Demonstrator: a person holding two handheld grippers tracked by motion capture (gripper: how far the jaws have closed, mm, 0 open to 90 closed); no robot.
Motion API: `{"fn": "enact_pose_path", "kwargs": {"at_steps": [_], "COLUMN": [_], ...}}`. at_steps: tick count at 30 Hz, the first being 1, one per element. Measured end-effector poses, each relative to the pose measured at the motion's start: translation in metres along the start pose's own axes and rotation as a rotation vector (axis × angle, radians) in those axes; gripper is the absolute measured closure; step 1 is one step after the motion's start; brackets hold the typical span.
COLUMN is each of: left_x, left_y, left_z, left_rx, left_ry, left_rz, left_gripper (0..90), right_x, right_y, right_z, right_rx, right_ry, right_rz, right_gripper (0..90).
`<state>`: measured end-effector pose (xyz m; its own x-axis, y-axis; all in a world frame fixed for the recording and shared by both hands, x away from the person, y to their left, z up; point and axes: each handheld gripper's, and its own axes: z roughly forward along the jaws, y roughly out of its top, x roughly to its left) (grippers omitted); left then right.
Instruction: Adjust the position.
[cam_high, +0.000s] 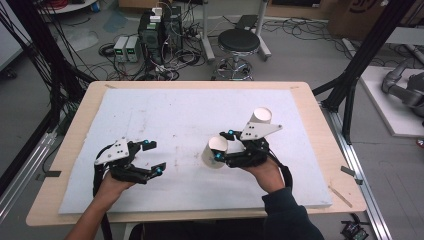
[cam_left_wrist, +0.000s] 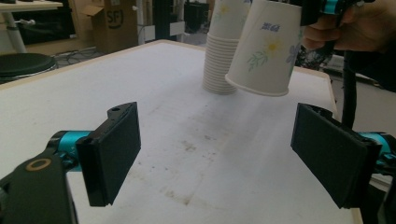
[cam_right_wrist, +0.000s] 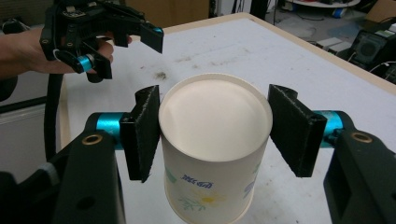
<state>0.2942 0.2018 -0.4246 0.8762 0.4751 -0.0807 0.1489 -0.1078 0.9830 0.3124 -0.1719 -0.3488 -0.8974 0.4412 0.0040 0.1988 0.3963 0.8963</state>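
The right gripper is clamped on an upside-down, flower-printed white paper cup, apparently lifted clear of the white foam-covered table, its mouth toward the wide-open left gripper beside it.

black stool, cardboard box, computer tower

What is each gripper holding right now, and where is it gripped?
The right gripper clamps an upside-down paper cup by its sides near the base. The left gripper is open, holding nothing.
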Motion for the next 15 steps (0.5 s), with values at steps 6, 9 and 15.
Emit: {"fn": "enact_pose_path", "kwargs": {"at_steps": [6,9,15], "left_x": [-0.004,-0.008,-0.013], "left_y": [0.005,0.009,0.017], "left_z": [0.011,0.017,0.033], "left_rx": [0.014,0.020,0.031], "left_ry": [-0.047,-0.072,-0.120], "left_rz": [0.014,0.030,0.045], "left_gripper": [16.0,16.1,16.2], "right_x": [0.004,0.005,0.007], "right_y": [0.004,0.011,0.017], "right_z": [0.011,0.017,0.022], "right_rx": [0.012,0.007,0.010], "right_ry": [0.028,0.051,0.070], "right_rz": [-0.011,-0.026,-0.034], "right_gripper": [38.1,38.1,38.1]}}
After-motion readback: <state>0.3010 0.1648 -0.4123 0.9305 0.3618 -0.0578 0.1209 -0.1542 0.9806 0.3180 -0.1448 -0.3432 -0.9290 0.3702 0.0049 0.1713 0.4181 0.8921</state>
